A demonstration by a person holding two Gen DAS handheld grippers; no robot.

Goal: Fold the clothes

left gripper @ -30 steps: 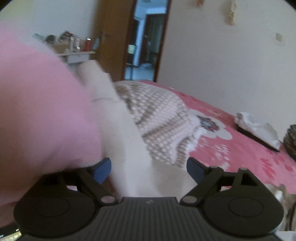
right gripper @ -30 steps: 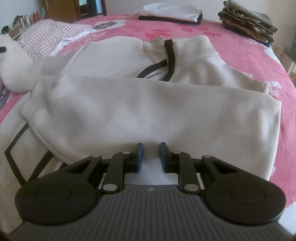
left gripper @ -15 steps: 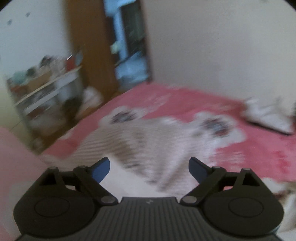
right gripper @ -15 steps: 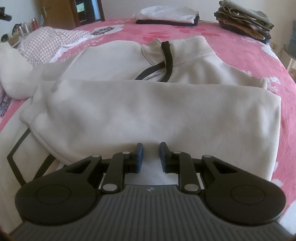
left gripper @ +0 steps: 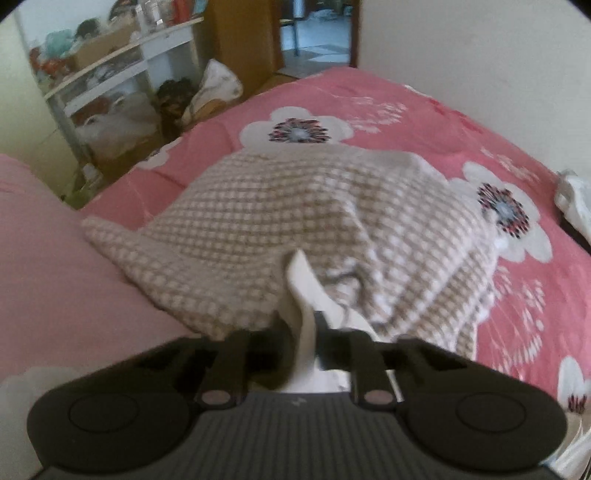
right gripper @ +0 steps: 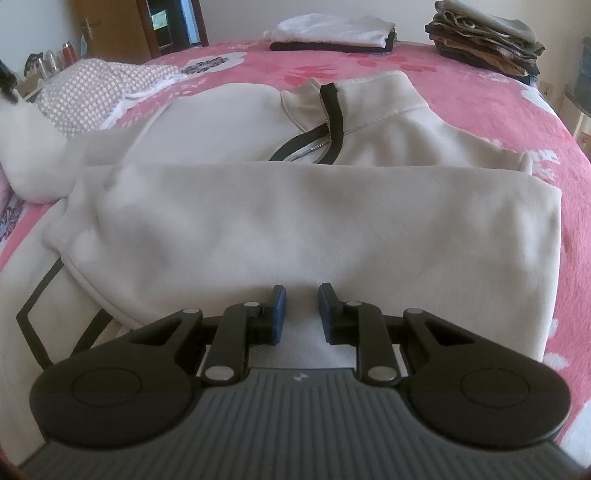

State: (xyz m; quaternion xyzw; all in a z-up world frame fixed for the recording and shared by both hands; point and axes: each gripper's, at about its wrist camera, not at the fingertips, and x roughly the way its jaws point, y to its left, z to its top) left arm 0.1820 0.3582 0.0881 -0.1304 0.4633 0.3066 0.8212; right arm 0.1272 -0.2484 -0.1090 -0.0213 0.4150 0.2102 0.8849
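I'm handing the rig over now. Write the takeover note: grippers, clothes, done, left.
Left gripper: closing on a cream cloth edge between its fingers, above the checked garment.
Right gripper: narrowly apart over the cream zip sweatshirt, pads not visibly pinching.
Done: sweatshirt on the pink bedspread, one part folded across; two folded stacks at the far edge.
Left: finish the sweatshirt, then the checked garment.

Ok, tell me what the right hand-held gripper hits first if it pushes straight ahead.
Probably the cream sweatshirt: its folded panel lies right beyond the right hand-held gripper, though depth is unclear.
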